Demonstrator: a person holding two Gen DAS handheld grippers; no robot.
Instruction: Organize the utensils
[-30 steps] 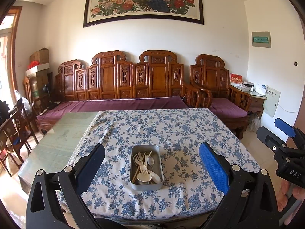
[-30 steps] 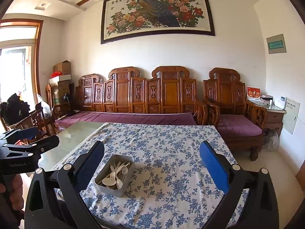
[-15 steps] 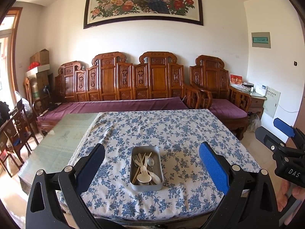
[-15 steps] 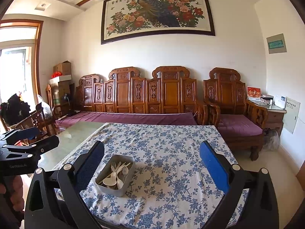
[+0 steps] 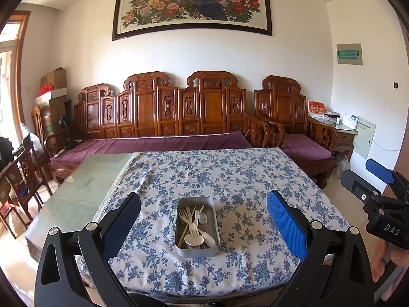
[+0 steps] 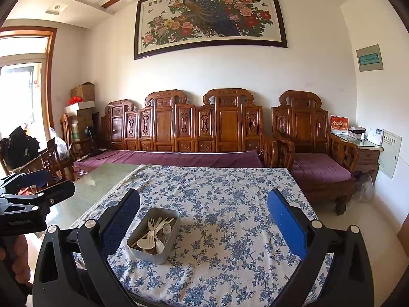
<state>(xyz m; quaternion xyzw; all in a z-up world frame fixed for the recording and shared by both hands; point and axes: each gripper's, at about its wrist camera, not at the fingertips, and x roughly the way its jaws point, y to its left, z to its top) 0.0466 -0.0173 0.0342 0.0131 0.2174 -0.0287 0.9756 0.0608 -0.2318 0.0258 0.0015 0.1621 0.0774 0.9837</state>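
Both wide open and empty, left tool (image 5: 203,220) and right tool (image 6: 203,220) hover before the utensil tin (image 5: 197,226).

This is a home's living room. A long carved wooden sofa (image 5: 163,117) with purple cushions runs along the white back wall, and a matching armchair (image 5: 288,122) stands just to its right. Above the sofa hangs a wide framed painting (image 5: 191,2) of a peacock among peonies. In front of the sofa stands the tabletop, under a blue floral tablecloth (image 5: 230,179). Cardboard boxes (image 5: 53,79) are stacked left of the sofa, near a sunlit doorway (image 6: 23,97).
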